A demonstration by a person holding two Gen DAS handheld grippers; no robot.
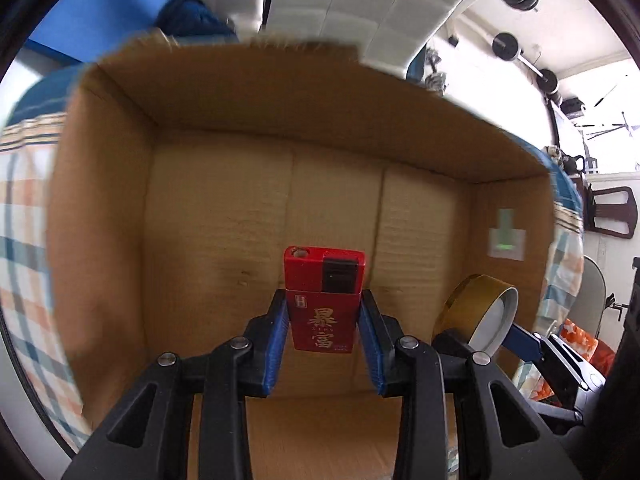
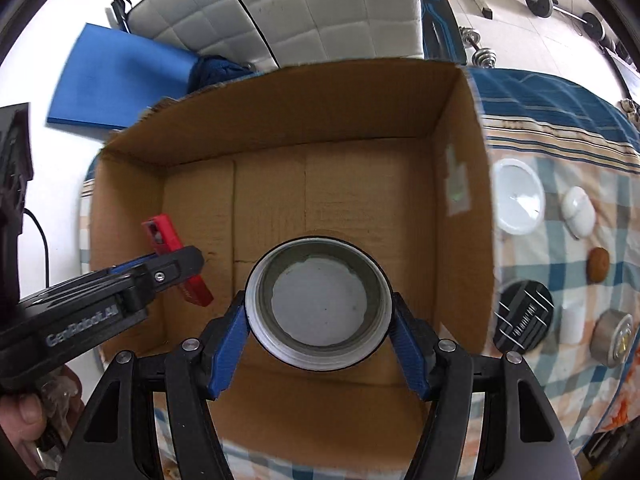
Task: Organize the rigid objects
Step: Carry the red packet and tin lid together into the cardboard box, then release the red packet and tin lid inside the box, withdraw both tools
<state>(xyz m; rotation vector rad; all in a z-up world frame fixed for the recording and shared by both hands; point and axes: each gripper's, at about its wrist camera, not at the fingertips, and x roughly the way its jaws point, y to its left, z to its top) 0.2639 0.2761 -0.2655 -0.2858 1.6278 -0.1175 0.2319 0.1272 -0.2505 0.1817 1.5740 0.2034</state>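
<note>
My left gripper [image 1: 323, 312] is shut on a red lighter [image 1: 322, 300] with gold characters, held above the floor of an open cardboard box [image 1: 224, 216]. In the right wrist view the same lighter [image 2: 170, 240] and left gripper [image 2: 176, 270] hang over the box's left side. My right gripper [image 2: 318, 312] is shut on a round metal lid [image 2: 318, 304], its hollow grey inside facing the camera, over the middle of the box [image 2: 360, 160]. From the left wrist the lid [image 1: 486, 312] shows a gold side at the right.
The box sits on a checked cloth [image 2: 568, 264]. Right of it lie a white round lid [image 2: 518, 202], a white oval case [image 2: 578, 212], a brown round thing [image 2: 599, 264], a black disc [image 2: 524, 316] and a metal tin [image 2: 612, 338]. A blue mat [image 2: 120, 80] lies beyond.
</note>
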